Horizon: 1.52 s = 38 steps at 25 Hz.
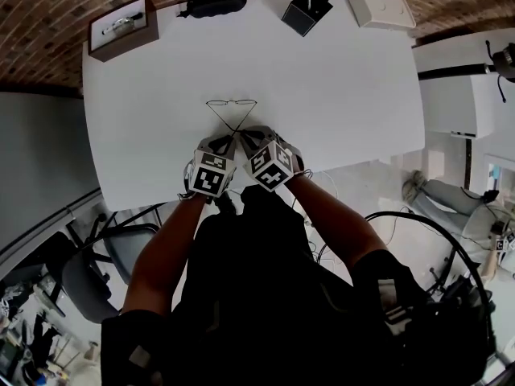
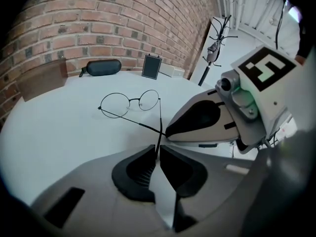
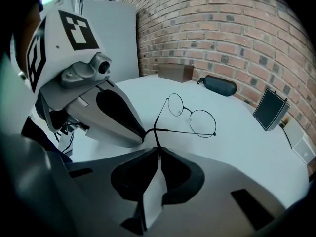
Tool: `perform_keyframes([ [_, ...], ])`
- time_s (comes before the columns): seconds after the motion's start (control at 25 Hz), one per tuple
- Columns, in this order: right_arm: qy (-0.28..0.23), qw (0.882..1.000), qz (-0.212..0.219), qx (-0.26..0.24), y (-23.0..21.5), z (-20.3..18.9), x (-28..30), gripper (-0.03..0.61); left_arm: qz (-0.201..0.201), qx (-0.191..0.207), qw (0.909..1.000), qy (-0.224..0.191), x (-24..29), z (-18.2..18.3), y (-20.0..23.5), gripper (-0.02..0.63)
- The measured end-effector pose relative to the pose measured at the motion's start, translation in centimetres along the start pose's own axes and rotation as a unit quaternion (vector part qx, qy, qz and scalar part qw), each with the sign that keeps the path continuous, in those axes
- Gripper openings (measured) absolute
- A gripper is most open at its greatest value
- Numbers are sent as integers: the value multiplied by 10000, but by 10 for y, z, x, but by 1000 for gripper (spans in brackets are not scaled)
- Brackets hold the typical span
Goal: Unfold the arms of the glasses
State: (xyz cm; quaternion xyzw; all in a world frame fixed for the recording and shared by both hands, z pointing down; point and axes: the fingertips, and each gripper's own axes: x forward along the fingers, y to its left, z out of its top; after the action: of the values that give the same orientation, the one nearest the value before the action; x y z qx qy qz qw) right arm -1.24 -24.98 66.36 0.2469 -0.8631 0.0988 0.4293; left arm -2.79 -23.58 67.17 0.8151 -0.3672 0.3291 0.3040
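left gripper (image 2: pixel 158 154): jaws nearly closed, pinching one arm tip of the glasses (image 2: pixel 130 101) | right gripper (image 3: pixel 158 152): likewise pinching the other arm tip | glasses: mid-table (image 1: pixel 346 95), toward near edge, arms crossed

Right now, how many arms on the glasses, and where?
2. One arm is pinched in the left gripper, the other arm in the right gripper; they cross just ahead of the jaws. Neither is hidden.
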Motion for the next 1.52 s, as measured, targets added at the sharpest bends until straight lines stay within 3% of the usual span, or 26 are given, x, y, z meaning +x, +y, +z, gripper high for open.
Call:
perform_keyframes([
  [0.24,11,9999,130,-1,1,-2,-2,21,-39,-293,9993,-229,-6,4,4,29],
  [0.36,-111,9991,284,287,1,-1,-8,23,-143,-627,9965,-529,-20,8,9,42],
  [0.52,-491,9897,192,1333,-11,14,-21,41,25,-1218,9884,-911,-34,20,28,71],
  [0.68,-811,9615,119,2625,-27,27,-27,79,317,-1363,9829,-1194,-37,42,42,69],
  [0.8,-835,9473,51,3093,-37,34,-26,92,417,-1482,9812,-1162,-31,48,46,70],
  [0.92,-853,9387,-1,3340,-43,31,-16,97,389,-1599,9797,-1147,-25,54,44,73],
  [1.16,-526,9278,-55,3692,-42,24,-10,107,735,-1691,9792,-848,-14,48,51,100],
  [1.52,-422,9331,30,3570,-50,18,-8,110,624,-1411,9859,-652,-14,49,55,100],
])
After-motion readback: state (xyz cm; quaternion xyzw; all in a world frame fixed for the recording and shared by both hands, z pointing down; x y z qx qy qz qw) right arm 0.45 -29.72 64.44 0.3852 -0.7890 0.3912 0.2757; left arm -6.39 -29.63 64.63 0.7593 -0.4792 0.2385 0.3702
